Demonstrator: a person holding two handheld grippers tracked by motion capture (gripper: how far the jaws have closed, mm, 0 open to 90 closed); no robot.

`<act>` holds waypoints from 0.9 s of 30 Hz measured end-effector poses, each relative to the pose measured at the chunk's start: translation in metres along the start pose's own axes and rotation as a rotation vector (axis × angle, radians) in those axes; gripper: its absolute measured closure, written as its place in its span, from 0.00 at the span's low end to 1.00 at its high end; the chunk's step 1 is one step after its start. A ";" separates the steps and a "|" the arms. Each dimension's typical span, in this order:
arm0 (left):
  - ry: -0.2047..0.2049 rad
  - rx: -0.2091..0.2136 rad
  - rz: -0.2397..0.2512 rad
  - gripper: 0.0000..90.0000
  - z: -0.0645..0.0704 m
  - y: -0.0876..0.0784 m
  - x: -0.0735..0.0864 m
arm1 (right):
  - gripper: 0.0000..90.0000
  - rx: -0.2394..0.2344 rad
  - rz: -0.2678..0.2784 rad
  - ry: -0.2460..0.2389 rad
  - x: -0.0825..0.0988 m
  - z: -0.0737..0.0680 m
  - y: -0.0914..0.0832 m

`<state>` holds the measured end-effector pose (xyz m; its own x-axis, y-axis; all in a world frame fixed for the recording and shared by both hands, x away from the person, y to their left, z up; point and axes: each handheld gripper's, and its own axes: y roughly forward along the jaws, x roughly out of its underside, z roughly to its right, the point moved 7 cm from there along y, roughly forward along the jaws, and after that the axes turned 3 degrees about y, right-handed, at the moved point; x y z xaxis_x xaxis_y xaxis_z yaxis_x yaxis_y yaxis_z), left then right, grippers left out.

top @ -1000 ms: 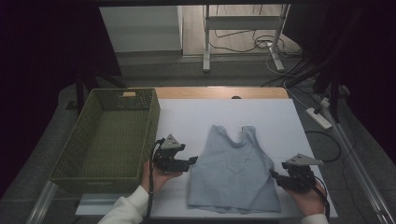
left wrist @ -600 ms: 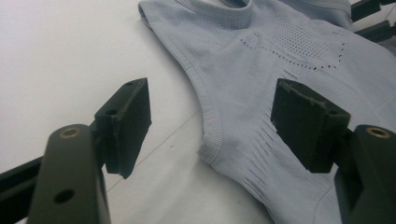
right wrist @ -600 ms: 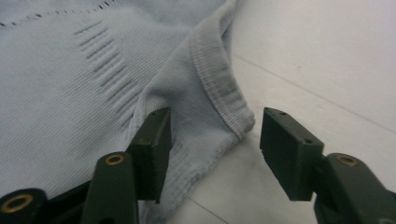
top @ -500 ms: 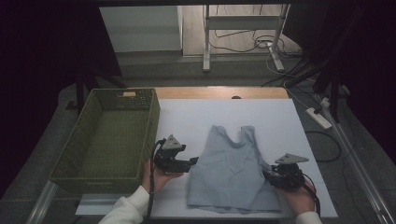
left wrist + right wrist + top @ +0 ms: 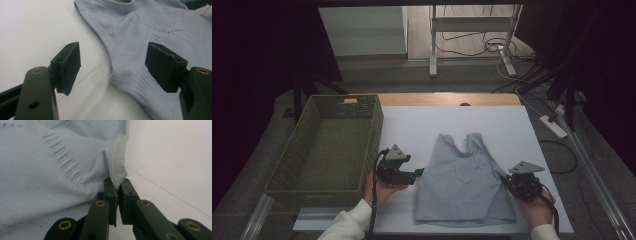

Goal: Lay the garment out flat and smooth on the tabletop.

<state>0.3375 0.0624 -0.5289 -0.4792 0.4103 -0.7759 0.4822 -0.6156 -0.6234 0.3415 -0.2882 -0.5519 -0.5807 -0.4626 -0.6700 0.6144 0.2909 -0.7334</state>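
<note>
A green woven basket [image 5: 329,145] sits at about nine o'clock on the white table [image 5: 492,125], at its left edge. Just beside the basket's near right corner, the left gripper [image 5: 416,175] is held in the person's left hand [image 5: 382,187], aimed toward three o'clock at the top. In the left gripper view its jaws stand wide apart and grip nothing; the ribbed left edge of the top [image 5: 150,37] lies on the table between and beyond them, not touched by either pad.

The light blue sleeveless top [image 5: 464,182] lies flat at about six o'clock on the table, neck opening toward twelve, hem toward the person.

At about four o'clock, the right gripper [image 5: 506,179] sits at the top's right edge, held by the right hand [image 5: 537,210]. Its jaws have just been closing and, in the right gripper view, are clenched on the ribbed side hem of the top [image 5: 50,170], which bunches up slightly where it is pinched.
</note>
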 end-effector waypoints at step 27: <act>-0.007 -0.006 0.002 0.31 -0.002 0.002 -0.001 | 0.48 -0.151 0.237 -0.006 -0.037 -0.035 -0.023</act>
<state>0.3404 0.0621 -0.5299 -0.4833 0.4042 -0.7766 0.4873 -0.6127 -0.6222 0.3295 -0.2486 -0.5142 -0.4269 -0.3715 -0.8244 0.6456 0.5132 -0.5656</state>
